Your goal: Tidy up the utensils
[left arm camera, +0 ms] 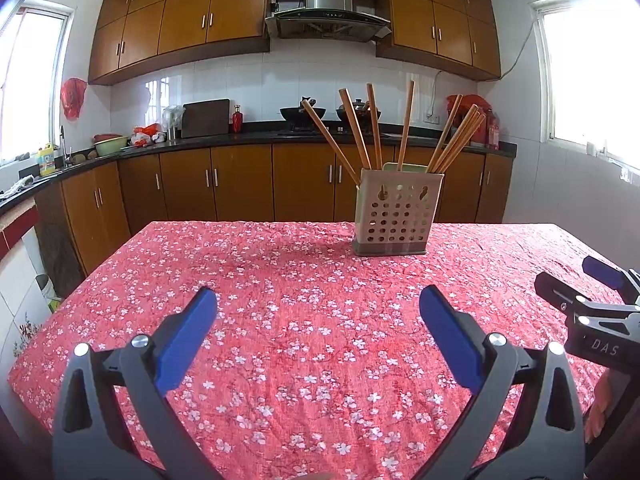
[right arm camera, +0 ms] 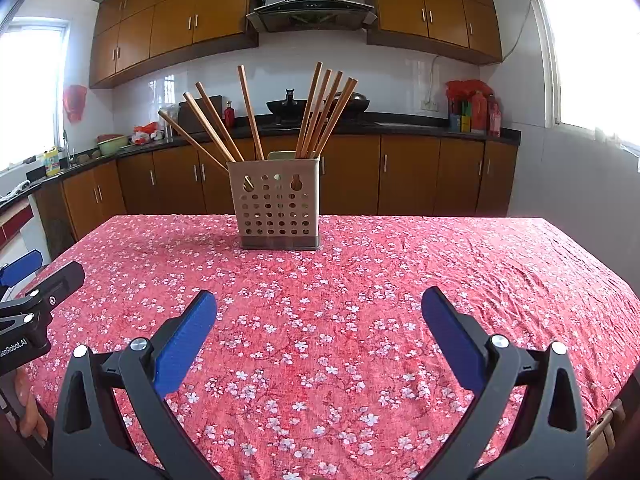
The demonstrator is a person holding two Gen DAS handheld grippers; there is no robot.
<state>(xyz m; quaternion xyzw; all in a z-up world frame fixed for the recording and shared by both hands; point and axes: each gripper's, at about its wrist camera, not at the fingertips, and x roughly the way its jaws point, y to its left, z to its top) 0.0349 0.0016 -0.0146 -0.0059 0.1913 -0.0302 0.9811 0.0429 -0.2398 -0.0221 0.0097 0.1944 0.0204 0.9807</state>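
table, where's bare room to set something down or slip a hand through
Cloth is bare between the holder and both grippers, left and right, and out to the right edge. Crowded only above the holder, where chopsticks fan out.

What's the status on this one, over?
Left claw open, empty. Right claw open, empty. Chopsticks upright in holder. Nothing in the way.
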